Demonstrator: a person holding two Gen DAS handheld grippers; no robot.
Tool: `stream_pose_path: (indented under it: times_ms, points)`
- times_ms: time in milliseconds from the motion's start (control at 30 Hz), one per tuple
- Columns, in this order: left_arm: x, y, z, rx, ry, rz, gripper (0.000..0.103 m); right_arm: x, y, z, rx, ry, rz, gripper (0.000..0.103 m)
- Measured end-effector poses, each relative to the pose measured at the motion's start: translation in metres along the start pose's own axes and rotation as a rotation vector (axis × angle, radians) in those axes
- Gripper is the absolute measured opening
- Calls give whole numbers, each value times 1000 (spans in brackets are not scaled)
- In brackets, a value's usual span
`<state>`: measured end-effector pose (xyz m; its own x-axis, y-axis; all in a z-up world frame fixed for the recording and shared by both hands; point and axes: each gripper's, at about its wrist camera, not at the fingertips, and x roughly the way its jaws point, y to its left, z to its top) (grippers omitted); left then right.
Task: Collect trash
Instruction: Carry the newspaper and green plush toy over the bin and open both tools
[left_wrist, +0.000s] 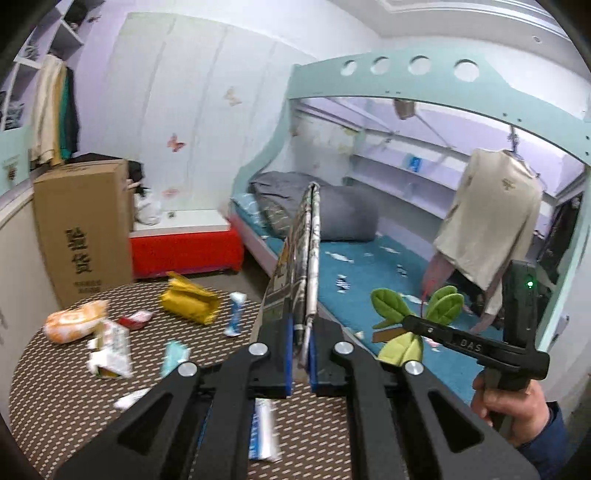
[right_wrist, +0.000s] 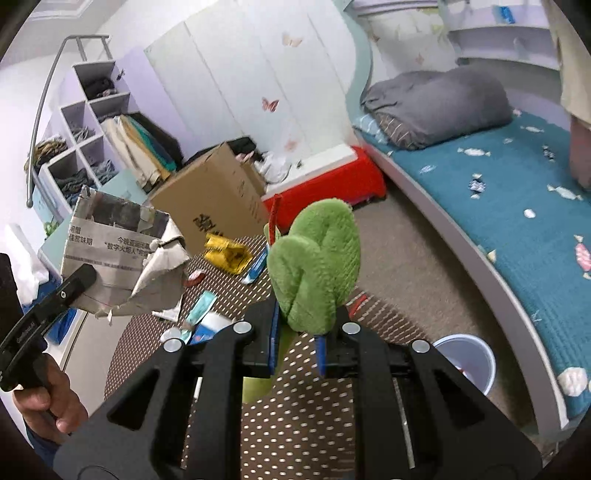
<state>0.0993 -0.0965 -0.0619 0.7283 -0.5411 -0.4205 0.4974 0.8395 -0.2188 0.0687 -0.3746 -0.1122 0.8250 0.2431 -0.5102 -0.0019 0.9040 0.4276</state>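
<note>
A: Grippers? Left gripper (left_wrist: 300, 345) pinches 1 folded grey newspaper sheet (left_wrist: 301, 251); right gripper (right_wrist: 299, 334) clamps 1 green plush leaf toy (right_wrist: 316, 266).

B: Round white waste bin (right_wrist: 476, 363) sits right of the brown dotted table (right_wrist: 295, 424). Newspaper looks torn; it may tear or slip.

Left gripper (left_wrist: 300, 325) raised, jaws pinched nearly together on folded newspaper (left_wrist: 301, 254). Right gripper (right_wrist: 300, 325) raised just beside it, jaws clamping green plush leaf (right_wrist: 314, 266). Bare hand (right_wrist: 48, 398) grips left handle; other hand (left_wrist: 513, 410) grips right handle.
</note>
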Motion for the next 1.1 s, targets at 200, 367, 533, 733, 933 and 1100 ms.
stream_pose_path:
  times_ms: [200, 367, 533, 733, 933, 1100]
  points:
    - [39, -42, 10, 28, 36, -69, 6, -28, -34, 14, 48, -63, -80, 15]
    - [75, -80, 9, 60, 93, -121, 6, -38, -78, 18, 112, -72, -171, 15]
    - [121, -119, 0, 86, 171, -178, 6, -31, -125, 15, 189, -47, -243, 15]
    - [181, -158, -21, 98, 291, -245, 6, 1, -187, -3, 304, 29, -302, 15]
    - [248, -177, -54, 82, 444, -260, 6, 38, -236, -29, 391, 115, -336, 15]
    - [300, -184, -84, 72, 575, -242, 6, 73, -272, -53, 462, 188, -343, 15]
